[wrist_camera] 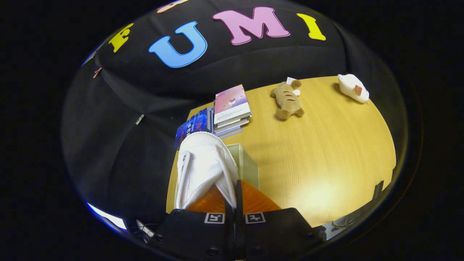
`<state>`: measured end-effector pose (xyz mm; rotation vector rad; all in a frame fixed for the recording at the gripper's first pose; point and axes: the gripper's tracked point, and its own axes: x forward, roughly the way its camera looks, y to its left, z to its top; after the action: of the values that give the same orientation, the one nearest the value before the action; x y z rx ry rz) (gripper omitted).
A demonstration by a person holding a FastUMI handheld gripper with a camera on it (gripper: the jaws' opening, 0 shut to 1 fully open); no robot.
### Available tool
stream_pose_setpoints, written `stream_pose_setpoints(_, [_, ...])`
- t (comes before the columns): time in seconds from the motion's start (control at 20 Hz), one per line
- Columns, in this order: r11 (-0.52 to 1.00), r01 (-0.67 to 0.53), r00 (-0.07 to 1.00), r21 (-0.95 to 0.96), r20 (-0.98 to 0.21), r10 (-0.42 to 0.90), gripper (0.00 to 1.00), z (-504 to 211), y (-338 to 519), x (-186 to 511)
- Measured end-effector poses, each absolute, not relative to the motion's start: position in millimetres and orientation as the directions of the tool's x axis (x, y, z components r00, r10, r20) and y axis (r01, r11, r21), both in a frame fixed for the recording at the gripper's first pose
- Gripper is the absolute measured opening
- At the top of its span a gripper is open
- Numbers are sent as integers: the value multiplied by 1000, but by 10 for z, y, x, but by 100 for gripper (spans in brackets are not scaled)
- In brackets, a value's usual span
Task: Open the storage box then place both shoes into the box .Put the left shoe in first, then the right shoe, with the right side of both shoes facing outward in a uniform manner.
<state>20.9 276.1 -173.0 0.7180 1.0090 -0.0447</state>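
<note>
The gripper (235,203) has its two orange fingers (253,201) pinched tight on the edge of a white shoe (203,166). The shoe hangs over the clear storage box (250,165) on the wooden table (326,152), near some books (230,108)

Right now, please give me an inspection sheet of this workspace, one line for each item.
Surface: wooden table, bare in the middle.
Job's things: white shoe held up by its collar edge; clear storage box just beyond it; second shoe: nothing seen.
Clutter: stack of books beyond the shoe; plush toy and white pouch on the far side of the table.
Gripper: gripper, orange fingers close together, pinching the shoe's edge.
Cables: nothing seen.
Surroundings: black cloth booth wall behind and beside the table.
</note>
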Motion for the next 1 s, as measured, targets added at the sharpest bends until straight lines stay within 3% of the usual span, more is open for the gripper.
stream_pose_setpoints(0.4, [841, 378, 447, 388, -872, 201, 6, -2261, 3119, 257])
stream_pose_setpoints(0.65, [813, 366, 500, 453, -833, 238, 20, -2115, 3225, 406])
stream_pose_setpoints(0.85, [839, 321, 545, 440, -810, 216, 60, -1982, 3129, 465])
stream_pose_setpoints(0.95, [852, 301, 544, 429, -810, 216, 74, -1999, 3120, 430])
stream_pose_setpoints(1.0, [859, 287, 544, 424, -811, 218, 87, -2005, 3121, 420])
